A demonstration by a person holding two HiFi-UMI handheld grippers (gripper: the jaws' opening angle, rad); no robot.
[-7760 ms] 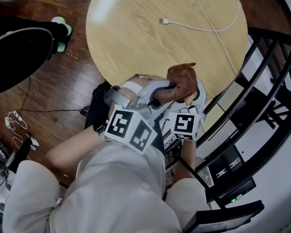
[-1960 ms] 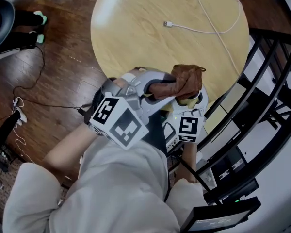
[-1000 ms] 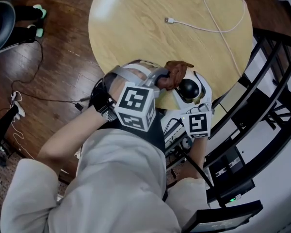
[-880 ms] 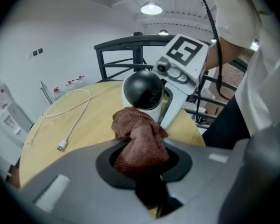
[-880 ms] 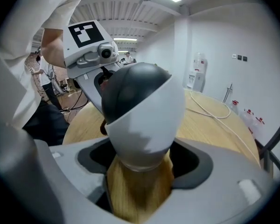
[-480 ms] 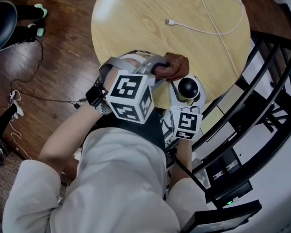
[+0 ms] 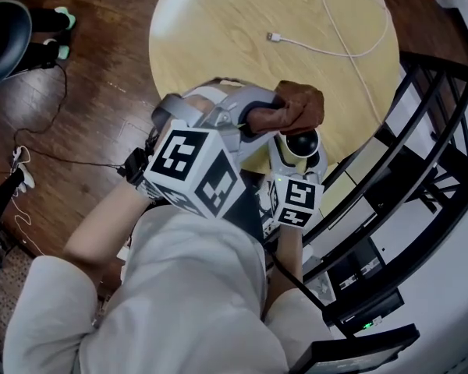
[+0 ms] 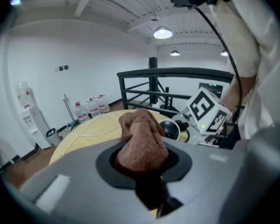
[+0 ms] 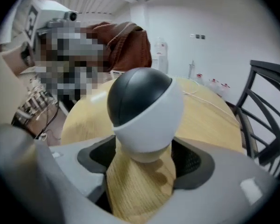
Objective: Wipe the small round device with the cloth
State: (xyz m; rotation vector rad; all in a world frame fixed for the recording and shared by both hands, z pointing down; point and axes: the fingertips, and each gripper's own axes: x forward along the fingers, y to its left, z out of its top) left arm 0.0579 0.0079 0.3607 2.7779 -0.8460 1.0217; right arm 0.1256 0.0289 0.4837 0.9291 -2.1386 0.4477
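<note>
Cloth shifted right — now beyond device.

Crumpled brown cloth close above upright black-and-white round device

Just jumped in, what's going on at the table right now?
A person is working with two hand-held grippers over the near edge of the round table. The right gripper has its jaws shut on the base of the device, holding it upright. The left gripper is clamped on a bunched cloth, held close by the device's dark top. Whether they touch isn't clear.
</note>
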